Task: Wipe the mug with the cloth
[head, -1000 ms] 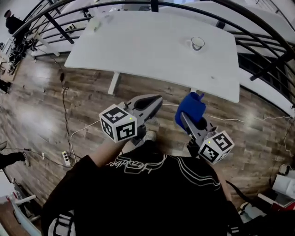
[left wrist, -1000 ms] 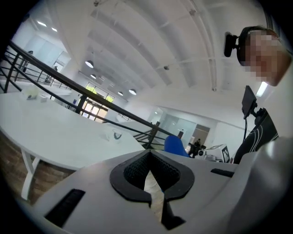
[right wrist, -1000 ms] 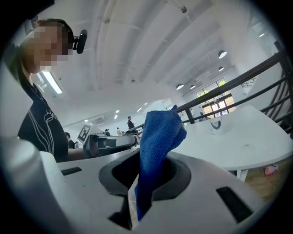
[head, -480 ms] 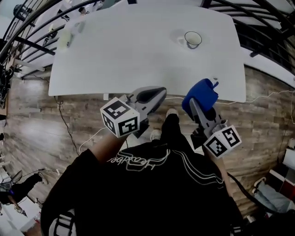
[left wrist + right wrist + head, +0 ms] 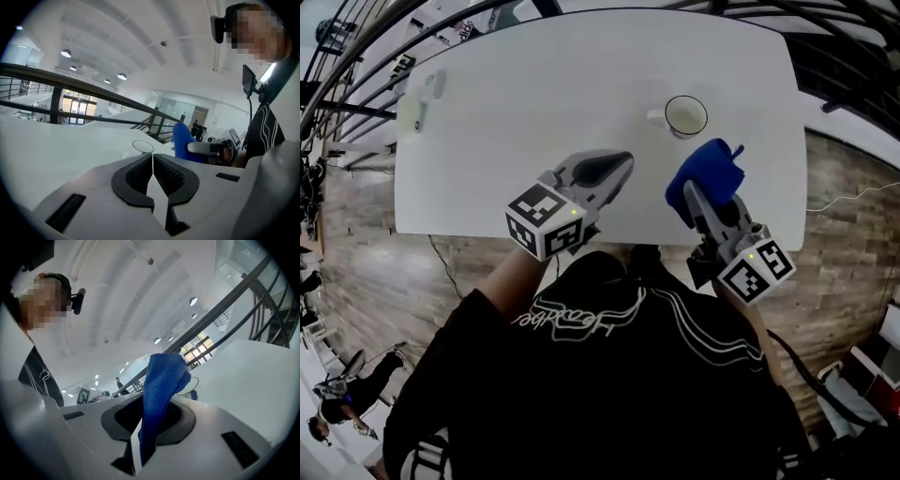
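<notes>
My left gripper (image 5: 153, 161) hangs over the near part of the white counter (image 5: 534, 103), its jaws pressed together with nothing between them. My right gripper (image 5: 150, 423) has its jaws clamped on the blue cloth (image 5: 161, 380), which stands up out of them in a bunched fold and hides their tips from above. The mug (image 5: 684, 115) stands upright on the counter, ahead of my right jaws and just past the cloth, apart from it. From my left jaws it sits ahead and off to the right, untouched.
</notes>
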`<state>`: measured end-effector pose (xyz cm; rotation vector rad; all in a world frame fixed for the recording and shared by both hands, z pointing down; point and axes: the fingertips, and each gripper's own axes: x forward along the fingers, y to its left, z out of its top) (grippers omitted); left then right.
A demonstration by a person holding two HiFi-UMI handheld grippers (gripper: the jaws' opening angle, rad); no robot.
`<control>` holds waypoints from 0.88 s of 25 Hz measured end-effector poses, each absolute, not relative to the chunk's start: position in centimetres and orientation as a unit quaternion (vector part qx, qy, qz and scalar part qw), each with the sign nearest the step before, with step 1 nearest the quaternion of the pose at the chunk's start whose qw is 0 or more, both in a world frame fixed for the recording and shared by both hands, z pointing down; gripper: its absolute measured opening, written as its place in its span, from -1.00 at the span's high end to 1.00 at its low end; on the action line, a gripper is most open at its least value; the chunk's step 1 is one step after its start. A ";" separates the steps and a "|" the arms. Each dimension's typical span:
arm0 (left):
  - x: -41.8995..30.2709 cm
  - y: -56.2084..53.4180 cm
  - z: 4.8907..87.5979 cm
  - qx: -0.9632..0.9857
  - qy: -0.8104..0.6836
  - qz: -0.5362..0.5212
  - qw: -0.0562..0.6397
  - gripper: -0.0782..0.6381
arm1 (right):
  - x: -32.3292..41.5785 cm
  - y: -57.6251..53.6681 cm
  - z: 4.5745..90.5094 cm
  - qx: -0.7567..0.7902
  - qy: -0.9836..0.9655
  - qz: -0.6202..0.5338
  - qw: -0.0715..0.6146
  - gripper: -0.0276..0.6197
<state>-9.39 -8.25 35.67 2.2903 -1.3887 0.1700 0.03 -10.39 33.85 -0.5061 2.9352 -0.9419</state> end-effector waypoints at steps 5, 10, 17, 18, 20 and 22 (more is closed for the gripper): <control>-11.0 -11.5 38.1 0.843 -0.473 0.071 0.248 0.76 | -0.9 -13.0 36.1 -0.203 0.924 -0.324 0.002 0.75; -12.6 -14.2 40.4 0.868 -0.423 0.099 0.241 0.73 | -2.1 -14.0 37.5 -0.254 0.901 -0.351 0.019 0.75; -12.8 -16.3 42.4 0.889 -0.378 0.139 0.219 0.46 | -2.1 -13.1 38.3 -0.306 0.875 -0.372 0.054 0.75; -12.7 -16.7 42.8 0.893 -0.370 0.142 0.215 0.46 | -2.4 -13.1 38.5 -0.310 0.872 -0.374 0.060 0.75; -12.6 -17.6 43.7 0.899 -0.356 0.145 0.210 0.46 | -3.0 -13.2 38.9 -0.316 0.867 -0.380 0.073 0.75; -12.5 -18.4 44.3 0.902 -0.352 0.145 0.204 0.44 | -3.2 -13.3 39.4 -0.320 0.860 -0.389 0.082 0.75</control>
